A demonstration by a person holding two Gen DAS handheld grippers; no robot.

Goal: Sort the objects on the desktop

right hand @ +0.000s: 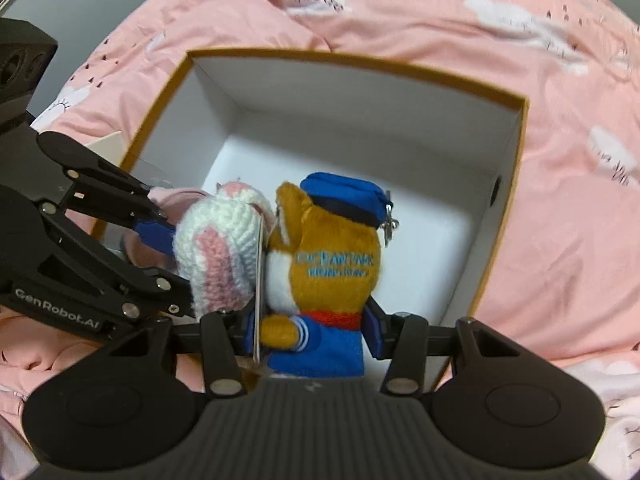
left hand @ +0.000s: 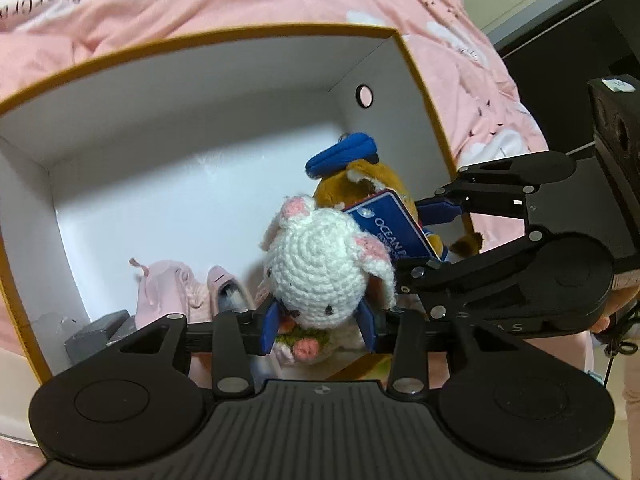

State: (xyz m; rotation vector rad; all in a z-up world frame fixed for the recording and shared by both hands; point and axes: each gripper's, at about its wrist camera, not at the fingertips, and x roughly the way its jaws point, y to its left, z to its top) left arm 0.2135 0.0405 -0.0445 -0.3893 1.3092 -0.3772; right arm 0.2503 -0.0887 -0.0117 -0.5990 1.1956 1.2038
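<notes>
My left gripper (left hand: 320, 328) is shut on a white crocheted bunny (left hand: 320, 268) with pink ears, held over the open white box (left hand: 192, 184) with a tan rim. My right gripper (right hand: 312, 332) is shut on a brown plush bear (right hand: 332, 264) in a blue sailor cap and suit, with a blue hang tag (left hand: 392, 220). The two toys touch side by side above the box's inside. The bunny also shows in the right wrist view (right hand: 224, 248), the bear in the left wrist view (left hand: 372, 184).
The box (right hand: 516, 152) rests on a pink bedspread (right hand: 480, 40) with white clouds. On the box floor lie pink cloth items (left hand: 168, 292) and a grey block (left hand: 92, 336). A dark cabinet (left hand: 580, 32) stands at the far right.
</notes>
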